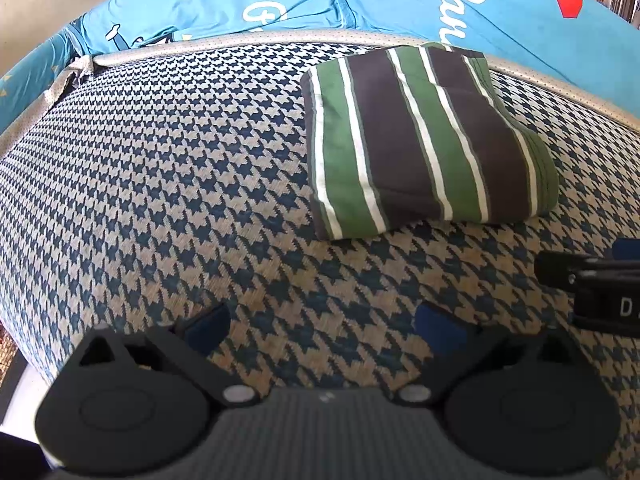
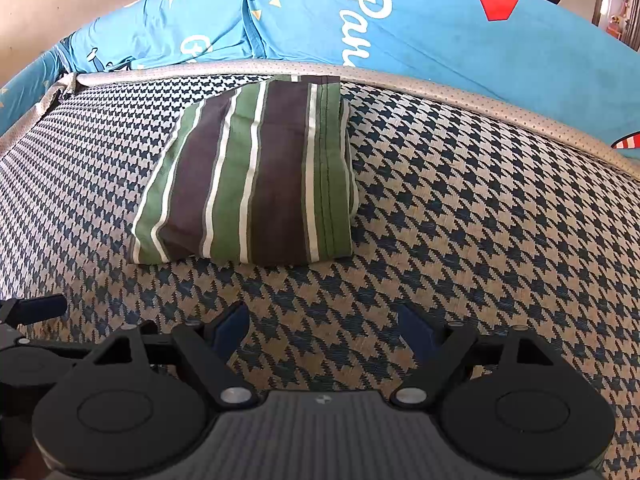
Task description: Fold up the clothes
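Now – folded striped cloth (image 2: 252, 176) ahead of right claw (image 2: 324, 332) | apart – both claws agape

Houndstooth mat (image 1: 160, 152), blue printed bedding (image 2: 440, 32), perhaps pillows.

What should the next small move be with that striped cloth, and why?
Probably just draw both grippers back: the striped cloth already lies folded into a compact rectangle on the houndstooth mat, and both the left gripper and right gripper sit apart from it, jaws open and empty.
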